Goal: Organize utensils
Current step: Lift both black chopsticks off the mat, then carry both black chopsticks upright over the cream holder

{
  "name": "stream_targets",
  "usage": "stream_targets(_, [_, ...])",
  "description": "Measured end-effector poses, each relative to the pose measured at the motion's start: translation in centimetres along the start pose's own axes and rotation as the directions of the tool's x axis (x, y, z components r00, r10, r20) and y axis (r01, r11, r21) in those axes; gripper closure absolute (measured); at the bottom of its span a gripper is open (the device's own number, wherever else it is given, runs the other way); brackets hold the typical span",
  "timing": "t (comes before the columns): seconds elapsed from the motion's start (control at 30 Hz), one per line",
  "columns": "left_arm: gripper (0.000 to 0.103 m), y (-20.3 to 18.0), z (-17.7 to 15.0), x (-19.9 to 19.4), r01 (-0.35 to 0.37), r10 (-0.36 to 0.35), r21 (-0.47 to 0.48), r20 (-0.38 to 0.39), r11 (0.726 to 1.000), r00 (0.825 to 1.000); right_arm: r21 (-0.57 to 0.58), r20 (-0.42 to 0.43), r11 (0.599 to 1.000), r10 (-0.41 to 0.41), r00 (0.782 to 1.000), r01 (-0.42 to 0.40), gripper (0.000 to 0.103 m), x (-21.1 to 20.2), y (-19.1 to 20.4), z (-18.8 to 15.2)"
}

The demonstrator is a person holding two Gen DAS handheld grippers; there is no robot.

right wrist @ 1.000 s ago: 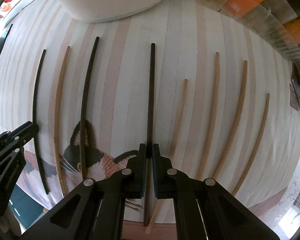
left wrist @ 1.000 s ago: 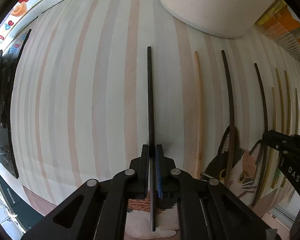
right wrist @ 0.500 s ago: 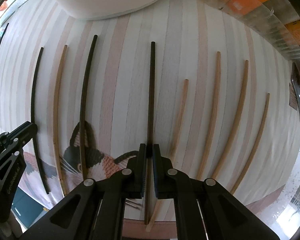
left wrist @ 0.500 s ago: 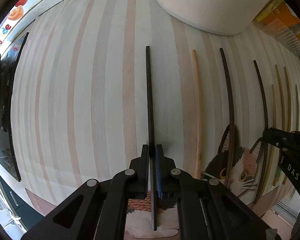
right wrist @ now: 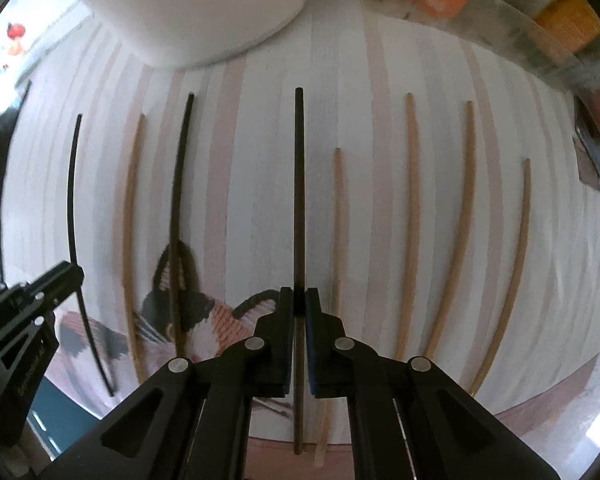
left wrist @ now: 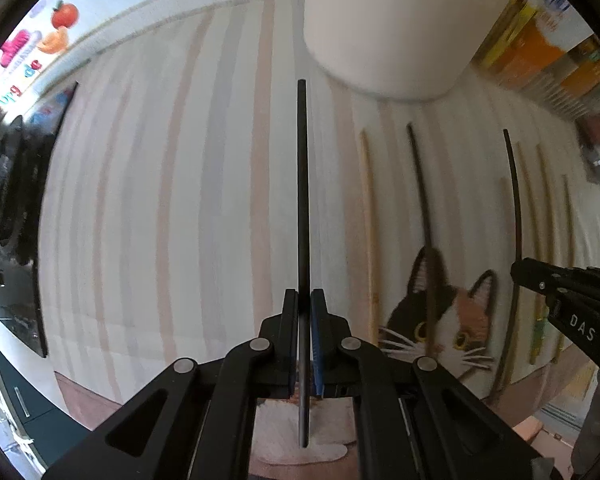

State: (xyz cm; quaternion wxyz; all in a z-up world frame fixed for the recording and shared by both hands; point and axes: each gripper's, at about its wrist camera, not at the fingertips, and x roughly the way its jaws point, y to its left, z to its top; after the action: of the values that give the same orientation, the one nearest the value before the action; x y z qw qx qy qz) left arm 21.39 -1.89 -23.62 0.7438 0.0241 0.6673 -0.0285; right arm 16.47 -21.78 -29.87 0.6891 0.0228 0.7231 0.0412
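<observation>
1. A striped cloth (left wrist: 172,208) with a cat picture (left wrist: 440,320) at its near edge covers the table; a white tub (left wrist: 384,28) stands at the far side, with orange packets (left wrist: 540,52) far right.
2. Nearest, the left gripper (left wrist: 304,312) is clamped on a black chopstick (left wrist: 302,200), which runs straight away from it, near to far, between the pads.
3. The right gripper (right wrist: 299,308) is likewise closed on a dark chopstick (right wrist: 299,200), lying along the same near-far line.
4. In the left view the right gripper shows at the right edge, so the two held sticks are side by side and parallel, with loose sticks between them.
5. On the cloth lie a tan stick (left wrist: 370,220) and a dark stick (left wrist: 422,200) right of the left gripper; four tan sticks (right wrist: 410,208) lie right of the right one.
6. All point toward the tub, which sits just beyond the held sticks' far tips. I judge the left gripper's stick is nearer its base, so each needs only a short carry forward.
</observation>
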Motion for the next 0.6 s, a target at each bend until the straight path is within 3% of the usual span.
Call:
stream_targets(0.2, [0.1, 0.5, -0.5, -5.8, 0.034, -0.03, -0.028, 0.125, 0.999, 0.992, 0.012, 0.082, 0.998, 0.064, 0.995, -0.065, 0.097, -3.7, -1.0, -0.7])
stream_targets(0.33, [0.1, 0.8, -0.2, -11.0, 0.072, -0.058, -0.053, 0.233, 0.996, 0.971, 0.01, 0.173, 0.993, 0.114, 0.978, -0.117, 0.097, -7.9, -1.8, -0.8])
stream_targets(0.4, [0.1, 0.8, 0.6, -14.0, 0.098, -0.077, -0.058, 0.289, 0.993, 0.954, 0.008, 0.22, 0.989, 0.145, 0.965, -0.15, 0.097, -10.0, -2.3, -0.5])
stream_targets(0.47, [0.1, 0.6, 1.6, -18.0, 0.139, -0.108, -0.058, 0.367, 0.989, 0.924, 0.003, 0.275, 0.982, 0.179, 0.945, -0.187, 0.097, -13.1, -2.6, 0.0])
stream_targets(0.6, [0.1, 0.8, 3.7, -24.3, 0.2, -0.16, -0.031, 0.492, 0.979, 0.856, -0.038, 0.415, 0.964, 0.255, 0.874, -0.263, 0.097, -20.8, -2.8, 1.1])
